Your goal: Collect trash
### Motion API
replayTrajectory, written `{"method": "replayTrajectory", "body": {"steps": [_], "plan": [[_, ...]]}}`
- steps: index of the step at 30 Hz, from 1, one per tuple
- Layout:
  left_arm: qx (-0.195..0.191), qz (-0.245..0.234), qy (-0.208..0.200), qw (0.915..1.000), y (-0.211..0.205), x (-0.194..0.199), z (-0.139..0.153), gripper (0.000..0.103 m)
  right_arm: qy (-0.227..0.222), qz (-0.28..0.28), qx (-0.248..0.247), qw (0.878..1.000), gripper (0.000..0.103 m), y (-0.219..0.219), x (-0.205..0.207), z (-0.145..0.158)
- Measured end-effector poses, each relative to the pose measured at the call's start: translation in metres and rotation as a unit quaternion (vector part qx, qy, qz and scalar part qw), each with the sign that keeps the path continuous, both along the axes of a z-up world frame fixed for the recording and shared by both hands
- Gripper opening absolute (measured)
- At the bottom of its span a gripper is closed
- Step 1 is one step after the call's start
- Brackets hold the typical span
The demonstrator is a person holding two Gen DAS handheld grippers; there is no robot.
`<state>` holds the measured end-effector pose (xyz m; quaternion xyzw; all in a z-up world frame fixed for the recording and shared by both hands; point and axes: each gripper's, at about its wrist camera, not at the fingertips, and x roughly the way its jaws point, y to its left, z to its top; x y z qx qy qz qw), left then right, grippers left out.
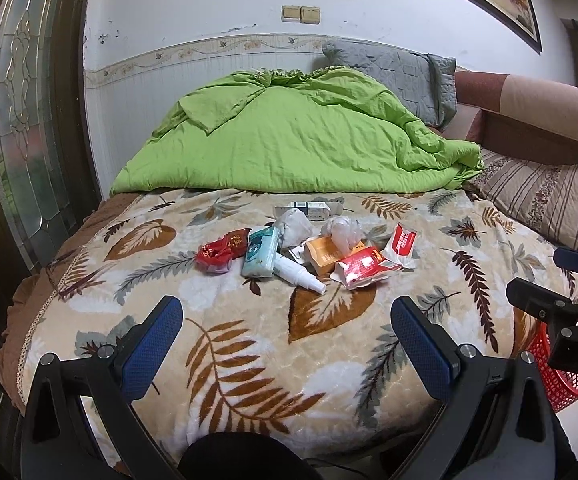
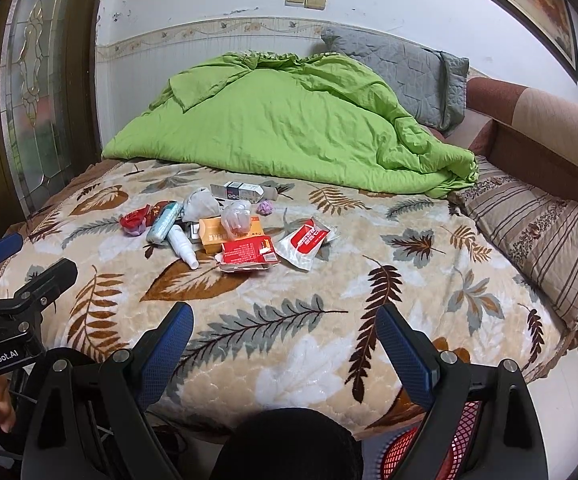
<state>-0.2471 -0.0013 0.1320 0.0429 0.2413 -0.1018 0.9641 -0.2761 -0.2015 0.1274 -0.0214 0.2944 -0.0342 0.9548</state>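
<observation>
A heap of trash lies mid-bed on the leaf-print blanket (image 1: 249, 360): a red wrapper (image 1: 221, 250), a teal tissue pack (image 1: 260, 252), a white spray bottle (image 1: 299, 274), an orange box (image 1: 329, 256), a red-and-white box (image 1: 363, 268), a red-and-white sachet (image 1: 403, 246), a clear bag (image 1: 343, 230) and crumpled tissue (image 1: 293, 224). My left gripper (image 1: 289, 328) hangs open over the near blanket, short of the heap. Beside it on the right, my right gripper (image 2: 287, 332) is open and holds nothing. The red-and-white box (image 2: 247, 256) and sachet (image 2: 305, 242) lie nearest to it.
A red mesh basket (image 2: 461, 432) stands on the floor under my right gripper, at the bed's near right corner. A green quilt (image 1: 289, 136) is piled behind the trash, with a grey pillow (image 1: 401, 76) and a striped pillow (image 1: 549, 200). A glass-panelled door (image 1: 25, 128) is at left.
</observation>
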Motion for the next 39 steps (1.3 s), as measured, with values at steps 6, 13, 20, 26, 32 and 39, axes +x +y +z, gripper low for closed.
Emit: {"method": "replayTrajectory", "body": {"steps": [6, 13, 20, 26, 32, 39], "plan": [[0.000, 0.000, 0.001, 1.0000, 0.000, 0.000, 0.000, 0.103, 0.000, -0.001, 0.000, 1.000, 0.095, 0.000, 0.000, 0.000], [-0.001, -0.001, 0.003, 1.0000, -0.001, 0.000, -0.001, 0.103, 0.003, 0.001, 0.002, 1.000, 0.095, -0.001, 0.000, -0.002], [-0.009, -0.004, 0.020, 0.9998, -0.004, -0.001, -0.009, 0.103, 0.017, 0.002, 0.014, 1.000, 0.095, -0.002, 0.007, -0.008], [-0.035, -0.013, 0.065, 0.9972, 0.005, 0.026, -0.016, 0.103, 0.067, 0.024, 0.120, 0.990, 0.089, -0.024, 0.035, -0.019], [-0.063, -0.022, 0.144, 0.9874, 0.019, 0.089, -0.033, 0.103, 0.147, 0.045, 0.295, 0.943, 0.070, -0.054, 0.088, -0.058], [-0.082, -0.038, 0.200, 0.9755, 0.022, 0.167, -0.050, 0.075, 0.170, 0.042, 0.396, 0.901, 0.062, -0.061, 0.146, -0.081]]}}
